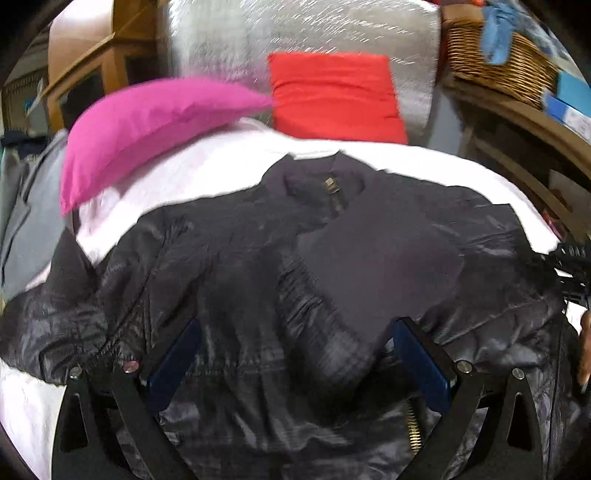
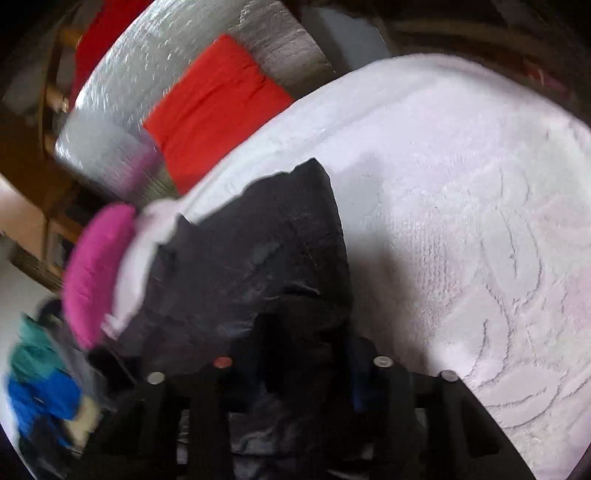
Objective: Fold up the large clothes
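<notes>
My left hand-held gripper hangs over the black jacket, which lies spread across the white bedspread of the bed. Its jaws stand wide apart, the blue pads on either side of the jacket's lower front, pressing on nothing. The jacket's collar points toward the head of the bed, its brass zipper showing at the neck and again near the hem, and one dull dark panel lies folded across the shiny chest.

My right hand-held gripper sits at the jacket's edge, with its jaws drawn close together. Dark fabric fills the narrow gap between them, so I seem to have a fold of the jacket pinched, though blur and shadow keep me from being sure.

Beyond the jacket a pink pillow and a red pillow lean against a silvery headboard. A wicker basket holding blue cloth stands on a wooden shelf to the right.
</notes>
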Tool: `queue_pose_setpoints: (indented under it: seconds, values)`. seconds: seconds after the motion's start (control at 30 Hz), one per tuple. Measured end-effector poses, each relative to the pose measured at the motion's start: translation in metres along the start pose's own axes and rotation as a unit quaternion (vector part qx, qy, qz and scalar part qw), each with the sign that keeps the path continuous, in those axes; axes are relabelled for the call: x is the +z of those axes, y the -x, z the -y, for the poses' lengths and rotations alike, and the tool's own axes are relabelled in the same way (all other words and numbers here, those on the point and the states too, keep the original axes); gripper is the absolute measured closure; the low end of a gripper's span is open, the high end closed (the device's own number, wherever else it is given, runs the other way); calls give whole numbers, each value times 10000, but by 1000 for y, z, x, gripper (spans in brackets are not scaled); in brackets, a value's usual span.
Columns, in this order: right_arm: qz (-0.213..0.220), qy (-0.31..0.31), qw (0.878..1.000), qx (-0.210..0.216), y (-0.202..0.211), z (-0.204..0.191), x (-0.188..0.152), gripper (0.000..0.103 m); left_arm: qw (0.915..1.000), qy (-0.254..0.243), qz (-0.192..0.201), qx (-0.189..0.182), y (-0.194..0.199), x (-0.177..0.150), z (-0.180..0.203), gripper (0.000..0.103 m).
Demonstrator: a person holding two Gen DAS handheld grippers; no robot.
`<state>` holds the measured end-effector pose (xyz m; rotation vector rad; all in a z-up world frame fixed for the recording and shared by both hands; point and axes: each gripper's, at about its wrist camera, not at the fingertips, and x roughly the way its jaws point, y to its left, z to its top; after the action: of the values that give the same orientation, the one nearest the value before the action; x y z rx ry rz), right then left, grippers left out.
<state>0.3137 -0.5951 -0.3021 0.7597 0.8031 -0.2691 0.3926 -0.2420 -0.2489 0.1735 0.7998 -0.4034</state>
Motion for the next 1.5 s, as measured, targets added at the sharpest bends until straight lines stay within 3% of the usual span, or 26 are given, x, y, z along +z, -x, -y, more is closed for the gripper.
queue_pose_setpoints:
  seconds: [0.07,0.1,0.13,0.23,0.37,0.43,0.5,0.53,0.57,0.63,0.73,0.8,0.83,0.87,0.9,0.97,1.0,1.13,1.27,1.3,1.33,1.37,1.43,1.5]
  values:
    - [192,155,9996,-151,8,-7,0,83,9998,159,-22,-84,3,0,-13,17]
    - [320,116,9994,-56,16,-10,1,84,9998,190,-33,-70,4,2,-19,25]
    - [433,111,9990,13,25,-12,0,85,9997,240,-38,-46,6,4,-25,27]
    - [652,283,9975,11,41,-23,-4,85,9983,499,7,290,18,9,-54,28]
    - [500,403,9972,-382,34,-23,-16,85,9954,780,-100,538,29,6,-93,28]
    - [408,319,9980,-369,37,-16,-15,82,9932,1077,-226,386,37,1,-116,28]
    - [381,144,9989,-215,43,-13,-14,81,9888,1461,-296,12,43,-5,-139,26]
    - [358,36,9992,-150,47,-11,-13,71,9863,1610,-326,-135,45,-7,-147,24]
    - [326,-34,9994,-90,48,-9,-13,45,9826,1797,-367,-290,45,-9,-157,23]
    - [333,-165,9993,-56,49,-5,-13,16,9766,2071,-405,-421,45,-15,-169,23]
    - [439,-122,9989,-107,42,-4,-14,18,9681,2356,-449,-724,37,-21,-172,23]
    - [219,-13,9996,-169,28,-5,-16,29,9701,2252,-448,-782,31,-18,-166,23]
    - [122,46,9995,-277,21,-8,-17,46,9739,2116,-366,-740,28,-16,-158,23]
    - [8,142,9990,-419,13,-9,-19,55,9770,1990,-313,-700,26,-13,-151,23]
    - [-39,200,9989,-431,10,-10,-20,58,9806,1825,-278,-656,23,-11,-145,24]
    - [133,294,9985,-448,16,-15,-20,70,9852,1574,-267,-619,14,-8,-135,51]
    - [273,362,9980,-445,23,-20,-19,72,9862,1477,-361,-650,9,-6,-132,74]
    - [777,570,9947,-346,45,-34,-16,74,9890,1337,-504,-382,-4,-7,-126,75]
    - [50,517,9957,-764,12,-24,-20,68,9912,1127,-693,28,-9,-8,-121,74]
    - [64,466,9959,-774,11,-23,-21,67,9915,1086,-713,66,-7,-8,-119,74]
    - [84,441,9960,-778,15,-24,-20,60,9917,1052,-736,101,-2,-6,-119,72]
    - [80,419,9963,-743,20,-27,-17,40,9917,1042,-744,86,3,-4,-118,70]
    - [305,347,9975,-544,38,-33,-16,27,9922,1108,-561,-40,24,-1,-124,46]
    - [697,369,9956,-506,59,-40,-19,27,9922,1235,-162,-3,49,1,-135,31]
